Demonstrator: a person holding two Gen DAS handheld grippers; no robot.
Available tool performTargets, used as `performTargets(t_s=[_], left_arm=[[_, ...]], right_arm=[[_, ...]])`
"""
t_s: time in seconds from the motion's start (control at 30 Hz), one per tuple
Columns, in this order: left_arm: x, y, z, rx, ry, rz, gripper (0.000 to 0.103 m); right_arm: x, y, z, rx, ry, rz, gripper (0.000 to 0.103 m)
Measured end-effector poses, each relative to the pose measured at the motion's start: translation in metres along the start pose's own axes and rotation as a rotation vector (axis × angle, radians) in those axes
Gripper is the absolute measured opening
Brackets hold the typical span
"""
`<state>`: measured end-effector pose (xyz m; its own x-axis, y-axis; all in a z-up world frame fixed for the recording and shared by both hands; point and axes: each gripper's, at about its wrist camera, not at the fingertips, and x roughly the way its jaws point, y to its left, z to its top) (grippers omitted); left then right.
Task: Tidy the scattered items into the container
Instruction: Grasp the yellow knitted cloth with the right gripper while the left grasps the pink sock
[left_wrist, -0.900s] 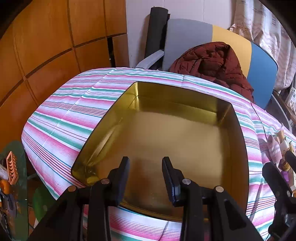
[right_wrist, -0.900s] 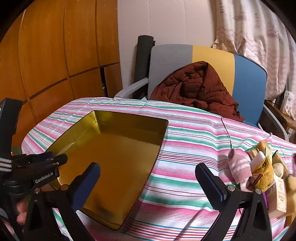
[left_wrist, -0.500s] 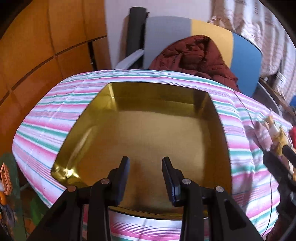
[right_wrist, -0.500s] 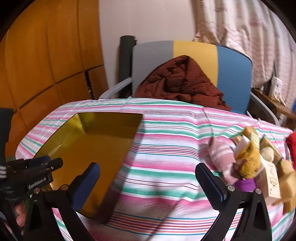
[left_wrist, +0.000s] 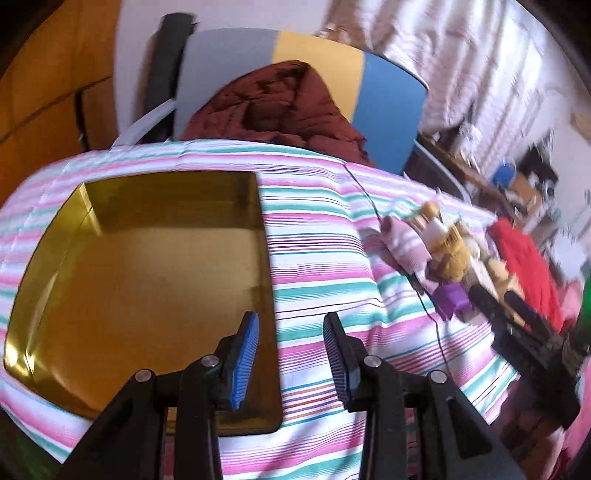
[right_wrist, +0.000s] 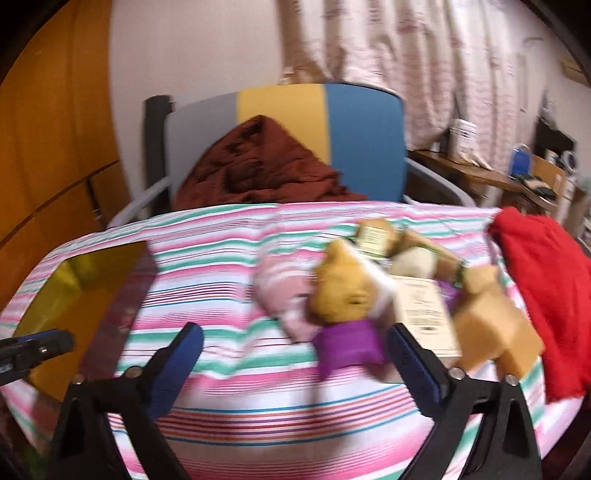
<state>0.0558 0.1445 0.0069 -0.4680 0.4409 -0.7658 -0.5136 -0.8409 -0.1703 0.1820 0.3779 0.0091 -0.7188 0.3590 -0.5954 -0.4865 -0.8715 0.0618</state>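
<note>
- The right gripper (right_wrist: 295, 360) has its jaws spread wide and holds nothing; it points at the pile of small things (right_wrist: 388, 295) in the middle right of the right wrist view
- The things in the pile touch and lean on each other: a yellow plush toy (right_wrist: 343, 291), a purple piece (right_wrist: 349, 347) just under it, a pink striped sock (right_wrist: 280, 291) to its left, a white box with print (right_wrist: 424, 310) and a tan box (right_wrist: 495, 328) to its right
- I think the wide jaws could close on two things at once, or push the pile along the striped cloth (right_wrist: 258, 413) so it spreads out more
- The plush toy looks soft, so I think it could squish and slip out if only its edge is pinched
- The view is blurry, so the aim may be off
- The left gripper (left_wrist: 290, 354) has its jaws partly open with nothing between them, low in the left wrist view over the right edge of the gold tin (left_wrist: 147, 280)
- It could bump the tin wall and slide the tin on the cloth
- The gold tin is a shallow tray in the left half of that view, and I see nothing inside it
- The pile sits well apart from the tin, at the right, beside a red cloth (left_wrist: 524, 266)
- Nothing has been put away yet
</note>
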Motion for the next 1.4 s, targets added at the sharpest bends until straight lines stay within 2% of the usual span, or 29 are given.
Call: performTargets(t_s=[0.17,0.37,0.43,0.5,0.6,0.63,0.67,0.7,0.73,0.8,0.9,1.13,1.23,1.4], left_arm=[[0.012,-0.039,0.011,0.117,0.011,0.022,0.036],[0.036,-0.057,0.032,0.126,0.047,-0.025,0.036],[0.041,-0.063,0.037,0.129,0.049,-0.029,0.036],[0.047,-0.068,0.041,0.14,0.051,-0.023,0.036],[0.058,-0.074,0.042,0.165,0.061,-0.004,0.036],[0.063,-0.075,0.043,0.164,0.066,-0.002,0.036],[0.068,-0.075,0.043,0.159,0.074,-0.008,0.036],[0.073,-0.077,0.043,0.152,0.085,-0.017,0.036],[0.079,-0.078,0.044,0.141,0.097,-0.037,0.036],[0.09,-0.085,0.048,0.137,0.111,-0.076,0.036],[0.105,-0.099,0.054,0.158,0.114,-0.116,0.036],[0.141,-0.125,0.073,0.133,0.132,-0.23,0.036],[0.157,-0.139,0.077,0.151,0.153,-0.223,0.036],[0.167,-0.149,0.082,0.195,0.128,-0.244,0.033]], right_arm=[[0.019,-0.035,0.001,0.06,0.025,-0.01,0.087],[0.045,-0.031,0.016,0.046,0.007,0.017,0.087],[0.061,-0.026,0.021,0.027,0.011,0.001,0.086],[0.078,-0.025,0.022,0.026,0.033,-0.007,0.078],[0.088,-0.03,0.023,0.031,0.018,-0.062,0.074],[0.088,-0.033,0.024,0.039,0.016,-0.065,0.067],[0.089,-0.036,0.024,0.045,0.015,-0.071,0.056],[0.089,-0.04,0.024,0.045,0.018,-0.082,0.048],[0.09,-0.043,0.024,0.045,0.029,-0.05,0.025],[0.094,-0.045,0.02,0.037,0.065,0.004,0.024],[0.083,-0.043,0.017,0.011,0.043,0.018,0.022],[0.061,-0.058,0.007,0.072,0.04,0.02,0.022],[0.054,-0.067,0.003,0.098,0.045,0.017,0.022],[0.047,-0.07,0.004,0.104,0.043,0.024,0.022]])
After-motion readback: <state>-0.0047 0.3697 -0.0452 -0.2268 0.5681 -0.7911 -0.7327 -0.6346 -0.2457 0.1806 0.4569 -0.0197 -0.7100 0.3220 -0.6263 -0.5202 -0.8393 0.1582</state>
